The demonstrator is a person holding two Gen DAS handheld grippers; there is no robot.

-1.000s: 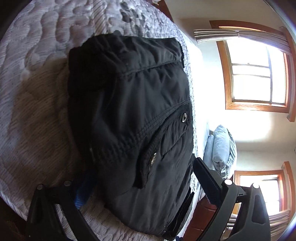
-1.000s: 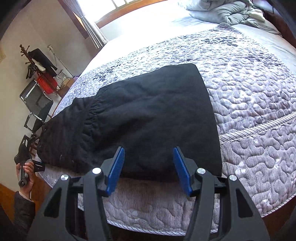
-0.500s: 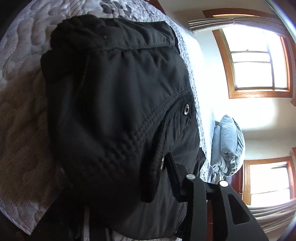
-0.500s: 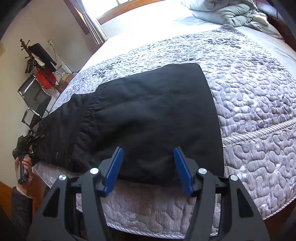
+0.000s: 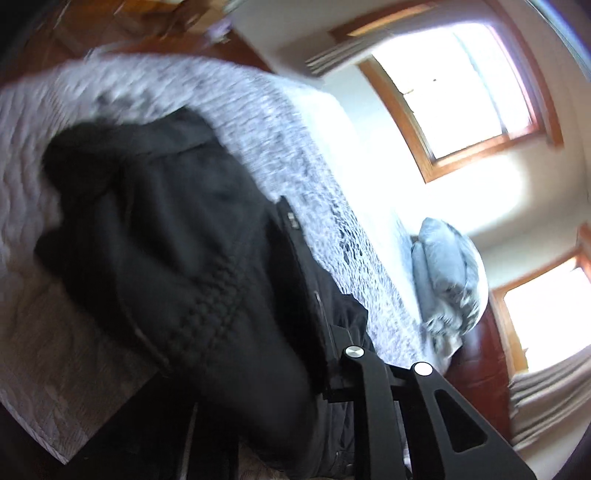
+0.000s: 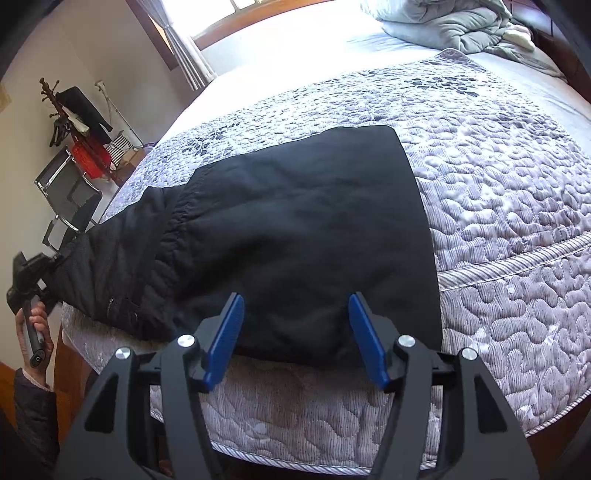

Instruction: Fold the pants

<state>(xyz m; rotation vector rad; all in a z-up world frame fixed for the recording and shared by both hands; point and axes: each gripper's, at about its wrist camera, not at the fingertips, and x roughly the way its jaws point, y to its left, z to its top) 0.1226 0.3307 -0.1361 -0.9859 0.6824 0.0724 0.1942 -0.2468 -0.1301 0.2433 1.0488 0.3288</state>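
The black pants [image 6: 295, 229] are spread near the bed [image 6: 517, 221] edge, with bare quilt [image 6: 498, 177] beyond. The left tool [image 5: 295, 295] is closing, seemingly clamped on the waistband in the blur; the right tool [image 6: 295, 332] is held apart above the hem.

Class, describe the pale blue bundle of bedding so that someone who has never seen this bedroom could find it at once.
Start from the bed with its grey quilted cover and follow it away from the black pants towards the far end, by the dark wood. There lies the bundle of bedding, crumpled and heaped. It is the only pale blue, unpatterned, rumpled thing on the bed.
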